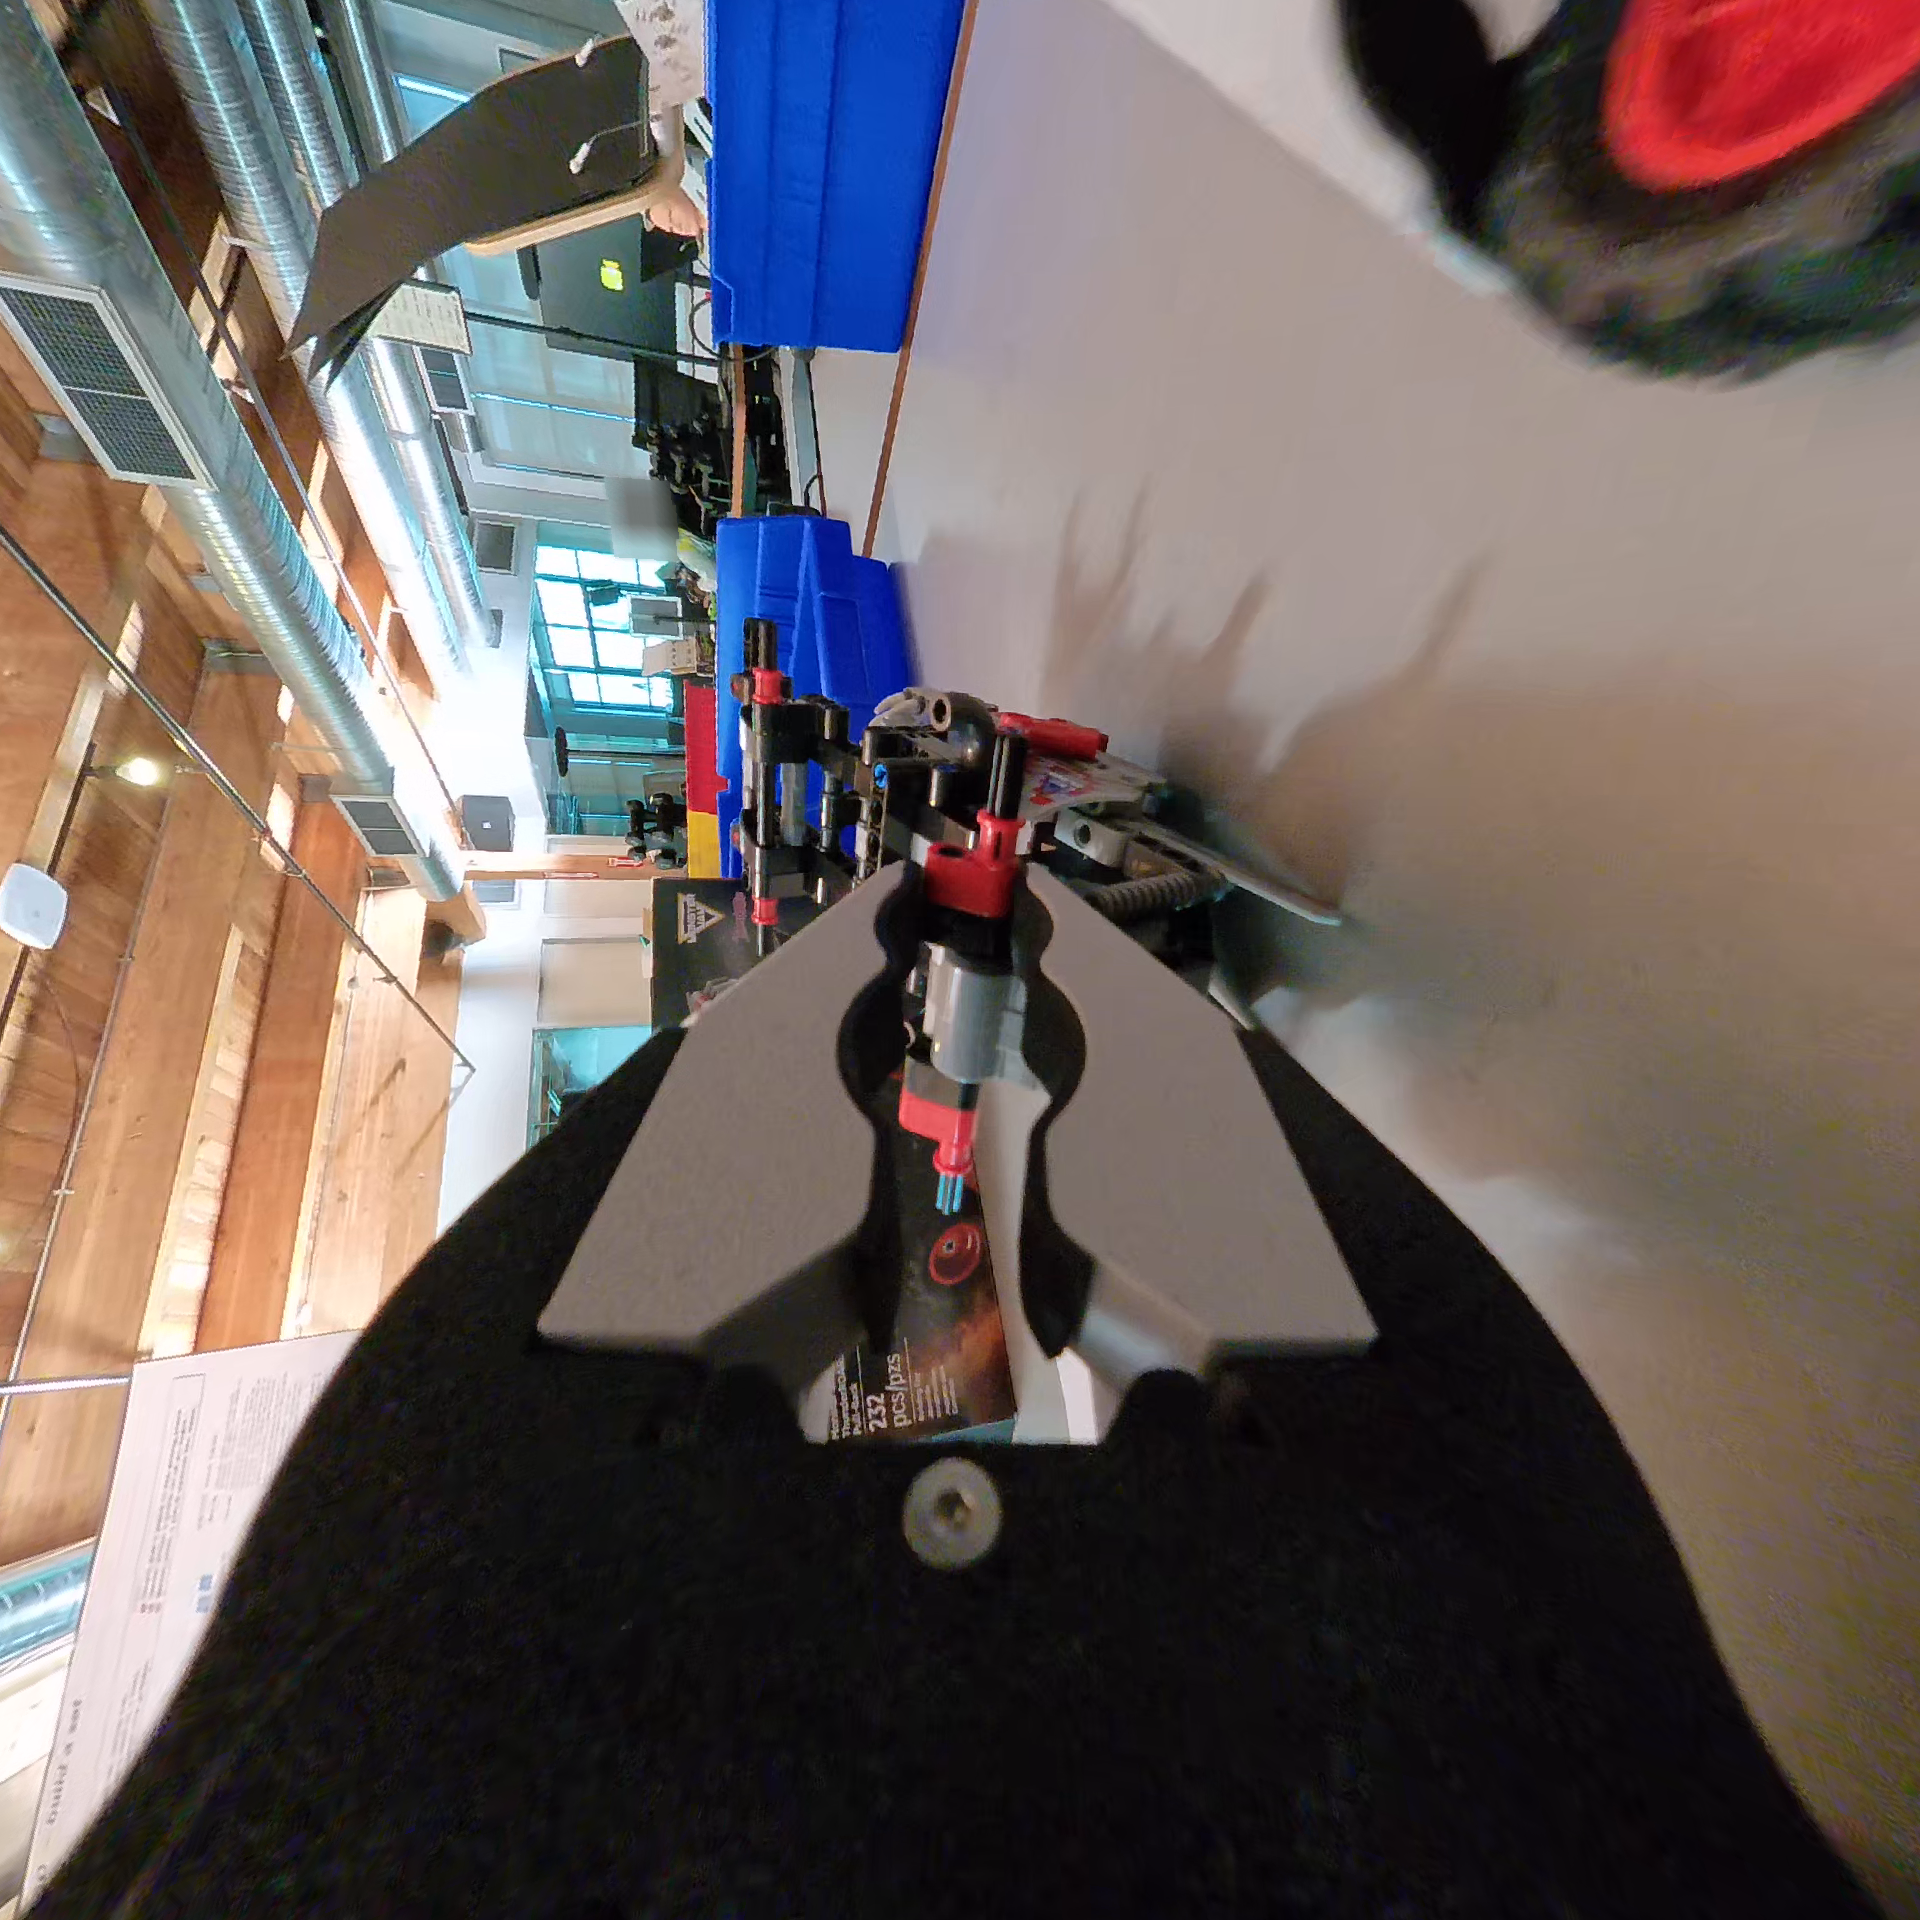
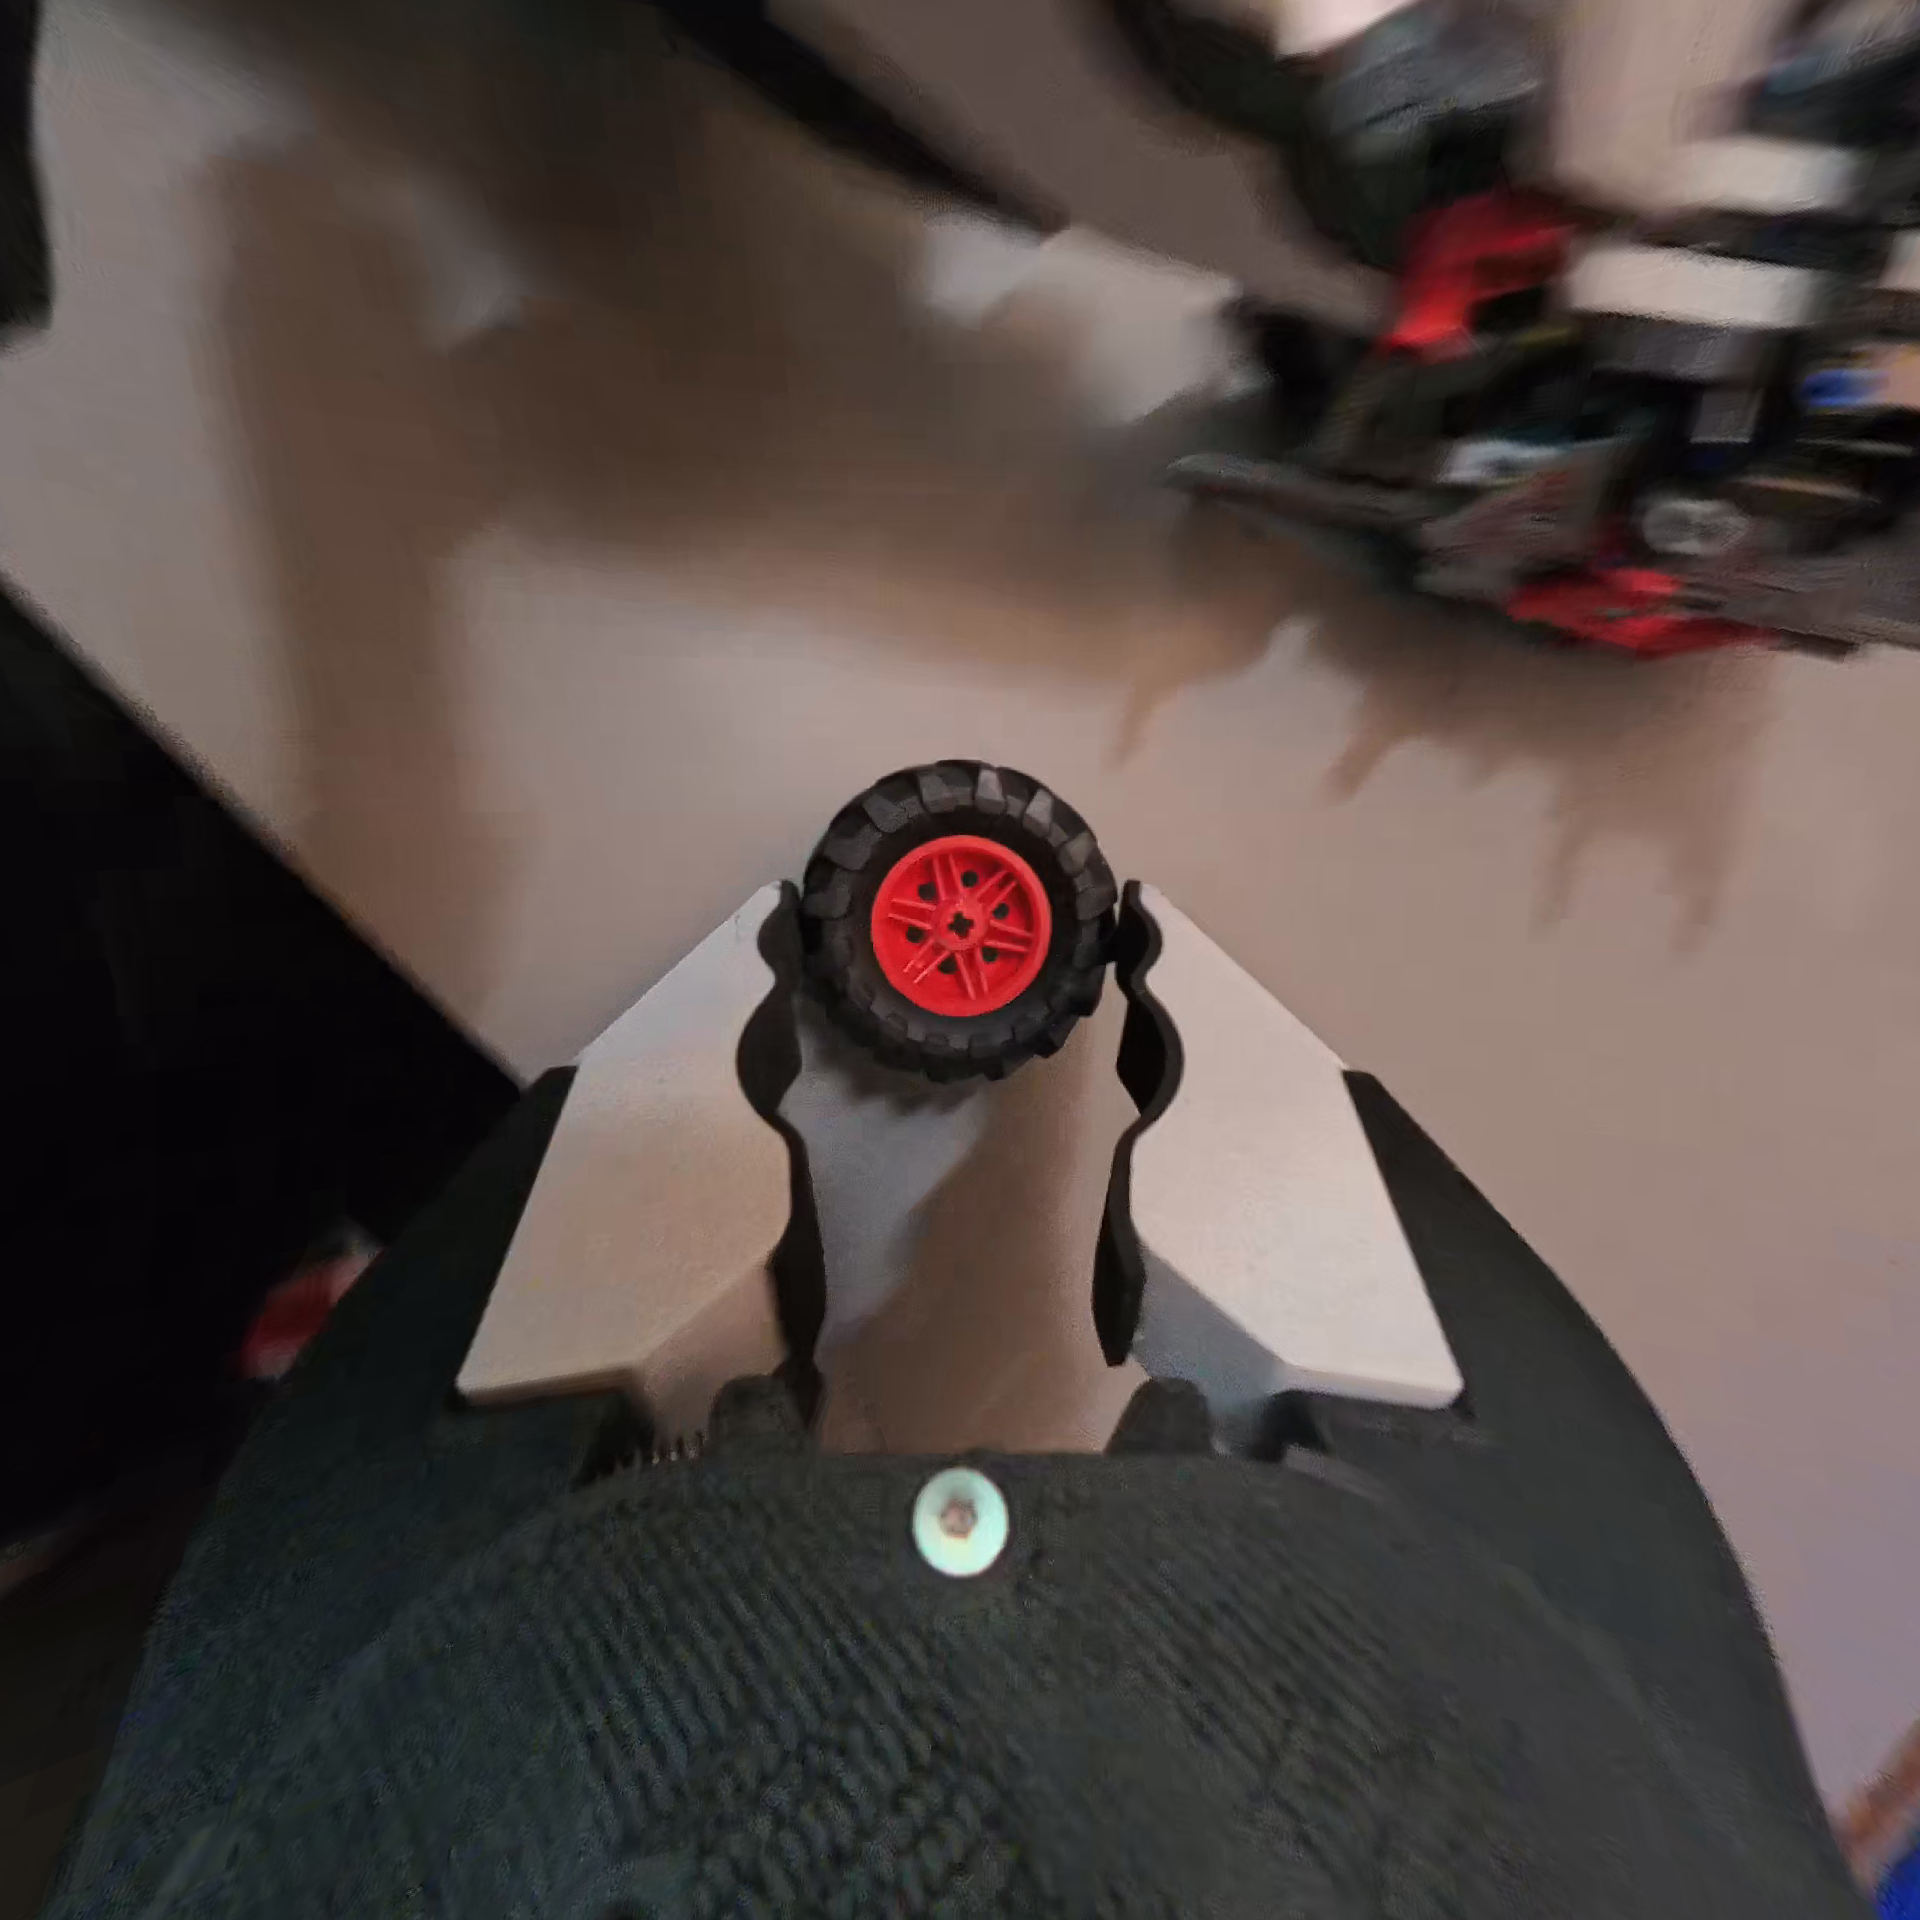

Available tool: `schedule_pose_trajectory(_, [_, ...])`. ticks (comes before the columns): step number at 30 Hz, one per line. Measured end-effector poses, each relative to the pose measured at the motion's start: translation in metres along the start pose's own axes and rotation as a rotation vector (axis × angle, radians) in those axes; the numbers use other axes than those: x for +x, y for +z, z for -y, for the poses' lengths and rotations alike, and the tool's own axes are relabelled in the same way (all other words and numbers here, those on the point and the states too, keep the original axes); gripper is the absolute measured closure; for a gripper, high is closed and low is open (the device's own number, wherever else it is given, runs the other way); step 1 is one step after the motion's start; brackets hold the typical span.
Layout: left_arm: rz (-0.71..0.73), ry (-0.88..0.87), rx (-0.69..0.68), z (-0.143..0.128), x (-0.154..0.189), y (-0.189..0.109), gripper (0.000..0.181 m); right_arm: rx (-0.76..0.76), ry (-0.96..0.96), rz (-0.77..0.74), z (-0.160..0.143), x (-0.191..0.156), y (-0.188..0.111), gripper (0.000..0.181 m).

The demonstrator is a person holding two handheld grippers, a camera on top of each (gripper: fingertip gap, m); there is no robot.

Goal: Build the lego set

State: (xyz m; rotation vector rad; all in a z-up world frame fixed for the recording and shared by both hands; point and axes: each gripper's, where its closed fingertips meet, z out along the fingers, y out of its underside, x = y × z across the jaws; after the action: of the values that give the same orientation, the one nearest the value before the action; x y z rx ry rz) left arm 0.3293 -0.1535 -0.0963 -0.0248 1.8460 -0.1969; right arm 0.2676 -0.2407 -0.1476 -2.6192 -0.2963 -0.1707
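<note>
Blue bins (image 1: 831,166) behind clawed model (image 1: 966,831), wheel (image 2: 958,921) apart

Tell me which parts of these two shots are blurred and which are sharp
Left wrist view: the lego model held in the left gripper is sharp, while the wheel at top right and the table shadows are smeared. Right wrist view: the wheel in the right gripper is crisp; the model behind is heavily motion-blurred.
</note>
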Motion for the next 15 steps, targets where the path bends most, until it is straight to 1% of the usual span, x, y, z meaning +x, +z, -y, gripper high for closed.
schedule_pose_trajectory(1, [-0.001, 0.000, 0.001, 0.000, 0.000, 0.000, 0.168, 0.099, 0.098, -0.025, 0.012, 0.010, -0.005, 0.121])
schedule_pose_trajectory(4, [-0.001, -0.005, 0.005, 0.000, 0.000, 0.000, 0.168, 0.505, 0.400, -0.022, 0.056, 0.037, -0.028, 0.122])
schedule_pose_trajectory(5, [0.001, -0.009, 0.005, 0.001, -0.001, 0.000, 0.168, 0.589, 0.530, -0.037, 0.060, 0.048, -0.030, 0.122])
schedule_pose_trajectory(8, [0.007, -0.024, -0.001, 0.002, -0.001, 0.002, 0.168, 0.743, 0.816, -0.009, 0.064, 0.061, -0.024, 0.122])
schedule_pose_trajectory(10, [0.010, -0.036, -0.005, 0.002, -0.002, 0.002, 0.167, 0.839, 0.969, 0.106, 0.072, 0.058, -0.022, 0.122])
schedule_pose_trajectory(13, [0.011, -0.063, -0.010, 0.002, -0.003, 0.003, 0.167, 0.925, 1.160, 0.219, 0.074, 0.059, -0.016, 0.121])
schedule_pose_trajectory(15, [0.007, -0.073, -0.009, 0.003, -0.004, 0.004, 0.167, 1.018, 1.306, 0.352, 0.076, 0.060, -0.017, 0.121])
